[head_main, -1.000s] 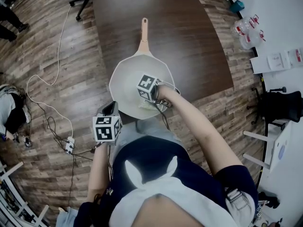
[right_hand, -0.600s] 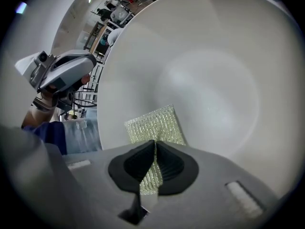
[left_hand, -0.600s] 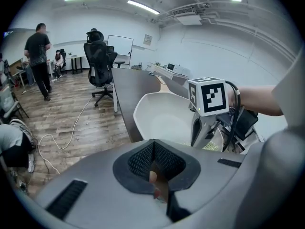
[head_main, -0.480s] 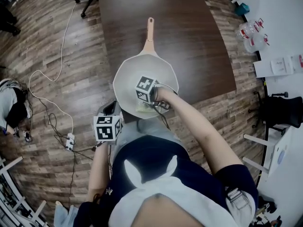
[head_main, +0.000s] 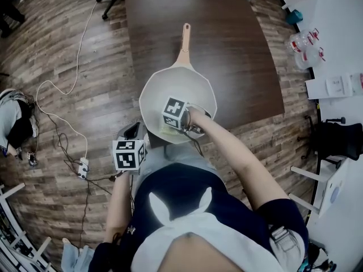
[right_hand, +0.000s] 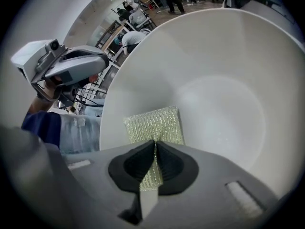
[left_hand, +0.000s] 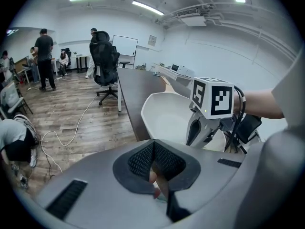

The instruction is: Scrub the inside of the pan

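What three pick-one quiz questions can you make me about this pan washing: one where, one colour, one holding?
1. Where is the scrub pad? A inside the pan; B under it; C far from it.
2. What colour is the pan's inside? A black; B white; C red.
3. The right gripper is: A open, empty; B shut, empty; C shut on the scrub pad.
Answers: A, it lies against the pan's inner wall; B, its bowl shows white; C, the jaws pinch the pad's edge.
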The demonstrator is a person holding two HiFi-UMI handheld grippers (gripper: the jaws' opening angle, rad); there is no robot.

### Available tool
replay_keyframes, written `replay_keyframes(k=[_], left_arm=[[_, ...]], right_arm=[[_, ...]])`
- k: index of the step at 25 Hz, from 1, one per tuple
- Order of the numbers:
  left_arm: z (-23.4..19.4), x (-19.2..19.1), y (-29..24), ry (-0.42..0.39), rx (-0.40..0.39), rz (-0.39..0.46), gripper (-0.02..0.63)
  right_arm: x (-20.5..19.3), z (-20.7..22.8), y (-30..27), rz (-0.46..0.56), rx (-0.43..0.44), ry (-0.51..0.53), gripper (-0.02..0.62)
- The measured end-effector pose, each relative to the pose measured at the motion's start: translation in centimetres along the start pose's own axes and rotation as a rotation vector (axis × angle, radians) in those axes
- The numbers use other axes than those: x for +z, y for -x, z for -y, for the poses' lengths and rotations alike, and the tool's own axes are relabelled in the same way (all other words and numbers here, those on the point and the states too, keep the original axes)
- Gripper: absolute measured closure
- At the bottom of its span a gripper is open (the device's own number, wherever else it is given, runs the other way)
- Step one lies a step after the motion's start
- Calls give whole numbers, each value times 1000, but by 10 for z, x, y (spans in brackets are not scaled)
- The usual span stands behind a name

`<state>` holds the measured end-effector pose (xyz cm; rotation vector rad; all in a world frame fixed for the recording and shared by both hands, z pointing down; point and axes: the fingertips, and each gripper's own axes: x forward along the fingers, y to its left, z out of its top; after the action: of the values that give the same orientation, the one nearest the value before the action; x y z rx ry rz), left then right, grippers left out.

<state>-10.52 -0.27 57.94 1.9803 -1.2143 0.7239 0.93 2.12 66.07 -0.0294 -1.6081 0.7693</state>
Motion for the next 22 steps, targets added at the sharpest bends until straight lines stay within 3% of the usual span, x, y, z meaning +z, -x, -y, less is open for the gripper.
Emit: replay_keyframes(k=[8,16,22], left_arm=[[3,-3,0,7,1,2,601],[2,-7,4,21,16,3,601],[-3,-9,7,34,33,8,601]], right_arm=[[21,5,3,122,-117,150,581],[35,9,4,220,-209,203,581],[56,12,13,279,-289,313,581]])
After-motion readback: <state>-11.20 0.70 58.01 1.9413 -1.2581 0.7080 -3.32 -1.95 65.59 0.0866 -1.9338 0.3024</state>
